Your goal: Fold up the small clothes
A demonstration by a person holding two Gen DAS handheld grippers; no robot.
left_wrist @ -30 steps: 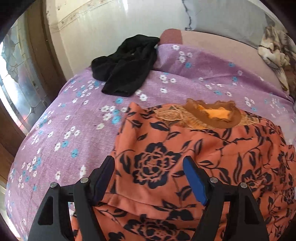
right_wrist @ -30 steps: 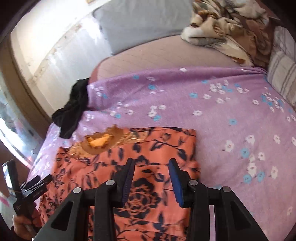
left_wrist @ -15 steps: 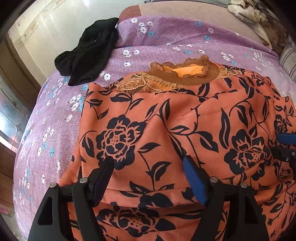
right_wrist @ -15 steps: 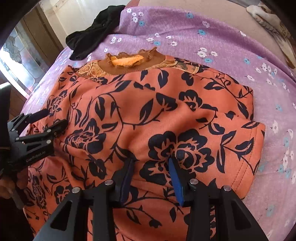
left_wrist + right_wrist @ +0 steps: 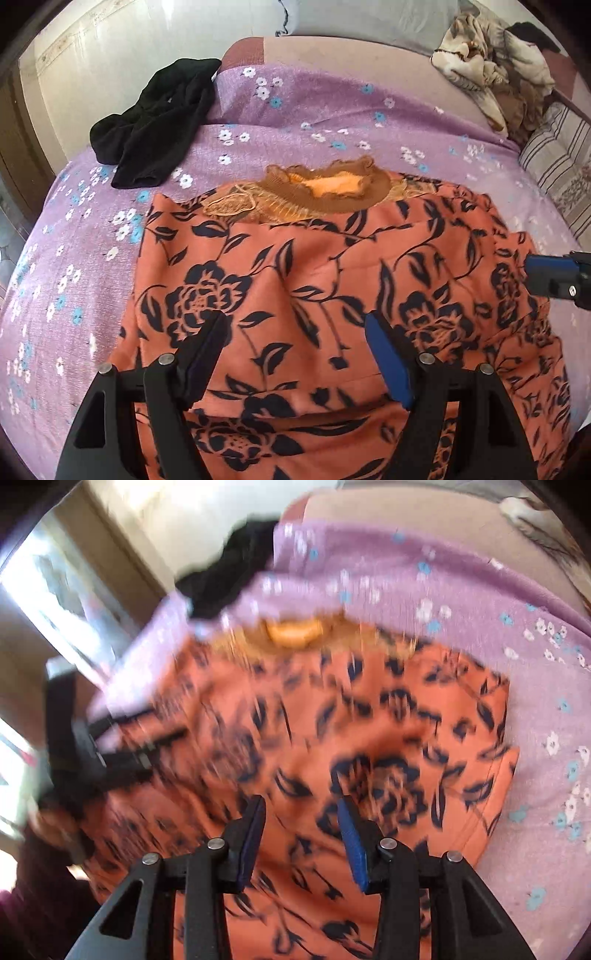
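The orange top (image 5: 332, 280) is soft matt cloth with a ribbed knit collar (image 5: 328, 192), the purple bedsheet (image 5: 295, 122) a slightly fuzzy flowered fabric, the black garment (image 5: 155, 122) dull limp cloth, and each claw (image 5: 295, 350) (image 5: 301, 825) matt black plastic with shiny metal pins.

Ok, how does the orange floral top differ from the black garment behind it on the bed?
The orange floral top is spread fairly flat near the camera; the black garment lies crumpled at the far left edge. The orange floral top is printed with dark flowers and has a brown ruffled collar; the black garment is plain. The top looks larger. Both rest on the purple flowered bedspread.
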